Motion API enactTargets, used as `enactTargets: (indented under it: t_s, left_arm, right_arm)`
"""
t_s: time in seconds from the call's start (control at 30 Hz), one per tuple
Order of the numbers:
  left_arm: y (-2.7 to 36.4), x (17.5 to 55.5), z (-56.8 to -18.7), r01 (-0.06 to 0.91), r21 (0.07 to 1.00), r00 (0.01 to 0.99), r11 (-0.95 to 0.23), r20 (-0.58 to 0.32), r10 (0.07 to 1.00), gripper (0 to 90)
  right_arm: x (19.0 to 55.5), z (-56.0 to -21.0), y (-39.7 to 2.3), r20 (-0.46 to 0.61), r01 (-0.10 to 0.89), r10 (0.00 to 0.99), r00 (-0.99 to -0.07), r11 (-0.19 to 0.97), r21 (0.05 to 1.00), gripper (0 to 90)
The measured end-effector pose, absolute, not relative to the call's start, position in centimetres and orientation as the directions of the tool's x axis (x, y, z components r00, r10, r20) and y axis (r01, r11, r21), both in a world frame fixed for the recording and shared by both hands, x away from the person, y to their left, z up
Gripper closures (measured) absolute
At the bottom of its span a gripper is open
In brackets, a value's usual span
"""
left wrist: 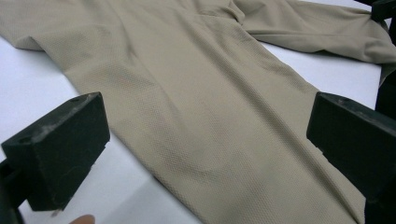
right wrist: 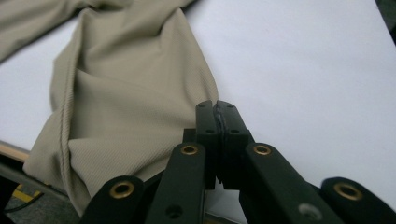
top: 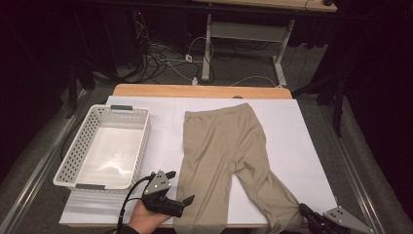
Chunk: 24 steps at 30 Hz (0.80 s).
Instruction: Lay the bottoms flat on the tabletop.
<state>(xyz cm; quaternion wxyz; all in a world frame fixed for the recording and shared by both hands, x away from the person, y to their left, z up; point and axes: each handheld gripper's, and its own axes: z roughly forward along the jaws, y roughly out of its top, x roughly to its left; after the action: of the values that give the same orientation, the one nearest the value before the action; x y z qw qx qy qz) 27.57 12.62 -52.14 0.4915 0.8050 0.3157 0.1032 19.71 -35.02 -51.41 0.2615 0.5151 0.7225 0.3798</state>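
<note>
Trousers: beige trousers (top: pixel 219 156) lie flat on the white sheet (top: pixel 302 146), filling the centre of the high view, waistband at the upper middle, two legs running down to the bottom edge.
Basket: a white perforated basket (top: pixel 73 161) stands at the left of the high view, well apart from the trousers.
High view adds: the whole layout, with the wooden table edge (top: pixel 202 91) above the sheet and cables on the floor behind.
Left gripper view adds: the weave of the fabric up close, a trouser leg crossing the frame from upper left to lower right between the two black jaws.
Right gripper view adds: the bunched, creased hem of the other leg at the left of the frame, hanging over the sheet's near edge.
Left gripper: left gripper (top: pixel 181 186) rests in a hand (top: pixel 146 217) at the bottom centre-left, jaws spread wide, one on each side of the leg's edge, gripping nothing.
Right gripper: right gripper (right wrist: pixel 218 114) sits at the lower right corner of the high view, jaws pressed together beside the hem; whether cloth is caught between them I cannot tell.
</note>
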Motion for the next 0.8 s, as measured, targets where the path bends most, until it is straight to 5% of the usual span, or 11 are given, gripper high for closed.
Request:
enactTargets:
  t_s: [0.43,0.53,0.8]
  left_arm:
    - [12.7,27.5,-52.1,0.405,0.859,0.780,-0.314,-0.144,0.609,0.0]
    - [12.6,27.6,-52.1,0.407,0.857,0.780,-0.317,-0.145,0.609,0.0]
    - [12.6,27.5,-52.1,0.405,0.857,0.779,-0.320,-0.141,0.610,0.0]
  right_arm:
    - [19.2,-51.8,-37.3,0.030,0.574,0.958,-0.284,0.144,0.806,89.8]
    - [19.2,-51.4,-37.2,0.063,0.562,0.955,-0.289,0.116,0.819,74.6]
    - [19.5,-51.1,-30.3,0.007,0.484,0.849,-0.528,0.294,0.824,67.0]
